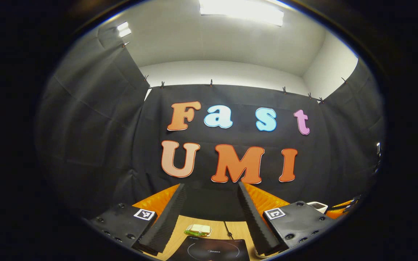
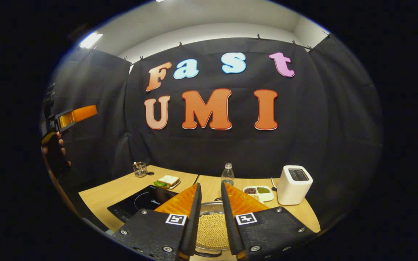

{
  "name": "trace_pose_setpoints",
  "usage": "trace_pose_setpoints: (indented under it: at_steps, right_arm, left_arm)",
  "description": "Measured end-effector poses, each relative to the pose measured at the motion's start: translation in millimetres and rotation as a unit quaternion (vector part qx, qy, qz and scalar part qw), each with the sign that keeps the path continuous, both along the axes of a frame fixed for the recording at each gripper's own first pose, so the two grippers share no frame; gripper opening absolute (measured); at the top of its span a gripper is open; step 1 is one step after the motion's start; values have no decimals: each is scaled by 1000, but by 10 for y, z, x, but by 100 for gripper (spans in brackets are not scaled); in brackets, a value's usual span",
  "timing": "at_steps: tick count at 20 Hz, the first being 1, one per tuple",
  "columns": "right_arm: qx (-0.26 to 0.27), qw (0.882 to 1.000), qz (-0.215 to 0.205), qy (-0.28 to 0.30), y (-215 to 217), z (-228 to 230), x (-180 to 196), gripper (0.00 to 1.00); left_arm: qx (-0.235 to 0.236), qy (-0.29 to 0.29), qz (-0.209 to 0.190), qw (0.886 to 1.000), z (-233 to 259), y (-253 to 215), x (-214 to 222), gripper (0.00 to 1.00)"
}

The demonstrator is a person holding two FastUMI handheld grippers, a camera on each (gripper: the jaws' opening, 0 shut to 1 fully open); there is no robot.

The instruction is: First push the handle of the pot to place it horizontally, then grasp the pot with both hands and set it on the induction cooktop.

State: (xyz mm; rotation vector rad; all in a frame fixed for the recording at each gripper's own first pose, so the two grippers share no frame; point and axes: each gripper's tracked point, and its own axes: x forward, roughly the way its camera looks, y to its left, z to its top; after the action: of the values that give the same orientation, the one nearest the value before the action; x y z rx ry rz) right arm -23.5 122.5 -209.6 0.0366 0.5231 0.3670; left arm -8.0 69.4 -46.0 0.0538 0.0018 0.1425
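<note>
A metal pot (image 2: 212, 226) full of pale yellow beans sits on the wooden table (image 2: 107, 192), seen through the narrow gap between my right gripper's (image 2: 211, 185) fingers. That gripper hovers over the pot, slightly open, holding nothing. A small handle (image 2: 218, 199) shows at the pot's far rim. The black induction cooktop (image 2: 140, 204) lies just left of the pot. My left gripper (image 1: 211, 186) is wide open and empty, raised and tilted up toward the wall, with the cooktop (image 1: 210, 250) below it. The left gripper (image 2: 74, 116) is high at the left, held by a hand (image 2: 54, 145).
Behind the cooktop are a sandwich on a plate (image 2: 168, 180) and a small glass jar (image 2: 140, 169). A water bottle (image 2: 227, 174), a divided tray of beans (image 2: 258, 192) and a white toaster (image 2: 294, 185) stand behind and right of the pot. The sandwich (image 1: 198, 229) lies beyond the cooktop.
</note>
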Motion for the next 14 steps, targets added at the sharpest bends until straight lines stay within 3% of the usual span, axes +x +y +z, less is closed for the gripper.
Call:
trace_pose_setpoints:
  at_steps: [7,11,14]
  right_arm:
    - [-14,990,39,138,286,-952,-437,11]
    - [-12,975,51,216,381,-1342,-732,0]
    - [28,954,65,290,513,-1487,-1037,0]
  left_arm:
    - [1,7,14,1000,-73,183,-29,95]
    - [2,15,23,1000,-144,324,-63,93]
    - [-9,23,20,999,-218,334,-74,94]
